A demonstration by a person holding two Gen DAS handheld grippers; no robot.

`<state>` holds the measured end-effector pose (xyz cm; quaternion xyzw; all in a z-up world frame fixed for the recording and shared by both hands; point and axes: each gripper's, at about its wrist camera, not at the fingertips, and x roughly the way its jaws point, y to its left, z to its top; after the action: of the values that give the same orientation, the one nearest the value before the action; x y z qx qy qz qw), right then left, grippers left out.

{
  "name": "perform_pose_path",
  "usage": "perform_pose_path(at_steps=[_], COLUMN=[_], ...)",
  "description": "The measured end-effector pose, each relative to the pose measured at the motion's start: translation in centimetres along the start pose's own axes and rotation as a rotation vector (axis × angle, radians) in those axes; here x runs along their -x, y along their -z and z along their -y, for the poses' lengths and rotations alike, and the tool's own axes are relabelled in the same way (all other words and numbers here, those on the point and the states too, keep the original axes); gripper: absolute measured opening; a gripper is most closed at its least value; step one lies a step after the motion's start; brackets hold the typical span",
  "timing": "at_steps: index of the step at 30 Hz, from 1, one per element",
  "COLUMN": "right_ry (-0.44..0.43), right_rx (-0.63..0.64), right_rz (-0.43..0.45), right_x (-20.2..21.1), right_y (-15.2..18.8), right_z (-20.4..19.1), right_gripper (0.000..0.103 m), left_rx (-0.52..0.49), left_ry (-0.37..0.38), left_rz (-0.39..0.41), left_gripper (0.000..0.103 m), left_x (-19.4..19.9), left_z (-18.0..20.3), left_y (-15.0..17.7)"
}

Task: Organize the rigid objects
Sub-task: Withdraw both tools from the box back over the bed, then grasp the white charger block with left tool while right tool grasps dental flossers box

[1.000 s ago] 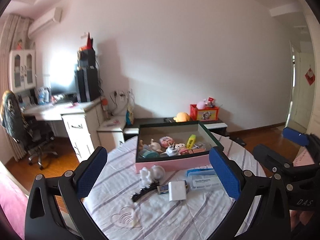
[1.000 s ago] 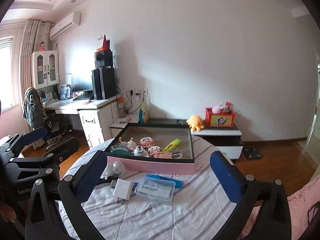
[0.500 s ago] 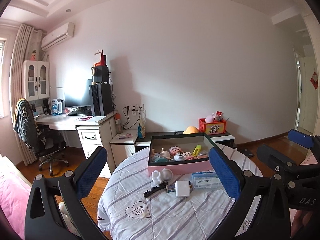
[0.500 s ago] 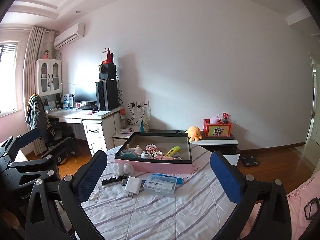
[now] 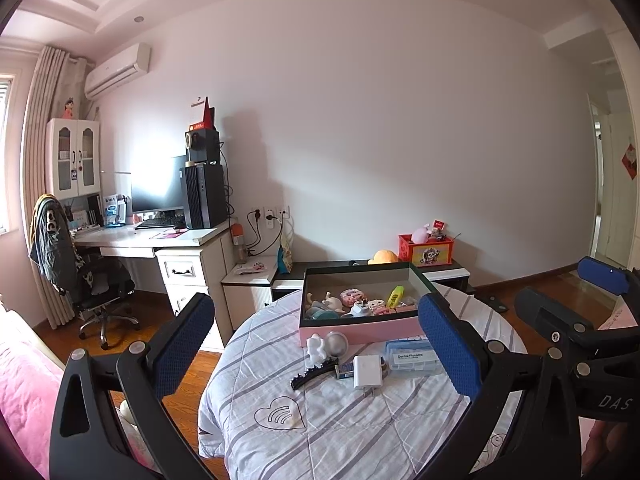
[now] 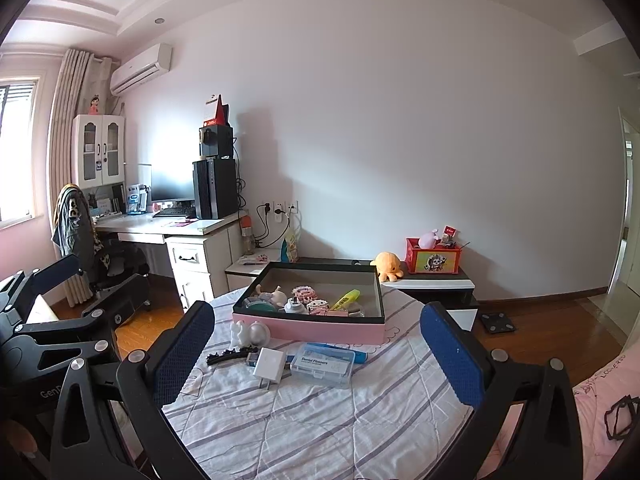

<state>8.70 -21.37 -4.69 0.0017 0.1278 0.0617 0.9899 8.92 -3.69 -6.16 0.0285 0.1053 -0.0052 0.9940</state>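
1. Left tool (image 5: pixel 316 354) and right tool (image 6: pixel 318 354) hover at the round desk's (image 6: pixel 320 432) near edge, fingers spread wide, empty.
2. Mid-desk: white charger (image 6: pixel 270 365), dental flosser case (image 6: pixel 323 364), black hair clip (image 6: pixel 231 355).
3. Pink box (image 6: pixel 312 326) of trinkets sits at the far edge.

A white desk (image 6: pixel 168 226) carries a monitor (image 6: pixel 172 188) (dark screen); an office chair (image 6: pixel 108 264) stands beside it.

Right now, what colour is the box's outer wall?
Pink, with a dark rim; box shows best in the right wrist view.
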Motion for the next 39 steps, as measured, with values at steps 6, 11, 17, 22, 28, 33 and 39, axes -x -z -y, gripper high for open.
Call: perform_pose_path(at_steps=[6,11,17,22,28,33,39], right_ry=[0.001,-0.004,-0.027,-0.036,-0.048,-0.033,-0.01], right_rx=[-0.004,-0.004,-0.015,-0.019,-0.047,-0.077,-0.126], right_rz=[-0.026,-0.072,-0.177,-0.274,-0.353,-0.409,-0.452], right_x=[-0.9,-2.6,-6.2,-9.4,-12.6,-14.7,-17.0], right_y=[0.3,1.3,3.9,6.5,8.7,10.3,11.5], right_z=[0.1,0.1,0.2,0.1,1.0,2.6,5.2], right_gripper=[0.103,0.103,0.103,0.103,0.103,0.103,0.103], left_rx=[-0.005,-0.002,-0.006,0.012,0.032,0.028,0.002], left_ry=[0.002,0.022,0.045,0.08,0.101,0.104,0.116], left_rz=[-0.025,-0.086,-0.204,-0.33,-0.444,-0.486,-0.527], left_gripper=[0.103,0.103,0.103,0.103,0.103,0.103,0.103], left_x=[-1.1,-3.3,-6.9,-10.3,-13.9,-16.7,-20.0], left_z=[0.2,0.0,-0.4,-0.7,-0.2,1.7,4.0], left_y=[0.4,1.9,4.8,7.7,10.4,11.7,12.4])
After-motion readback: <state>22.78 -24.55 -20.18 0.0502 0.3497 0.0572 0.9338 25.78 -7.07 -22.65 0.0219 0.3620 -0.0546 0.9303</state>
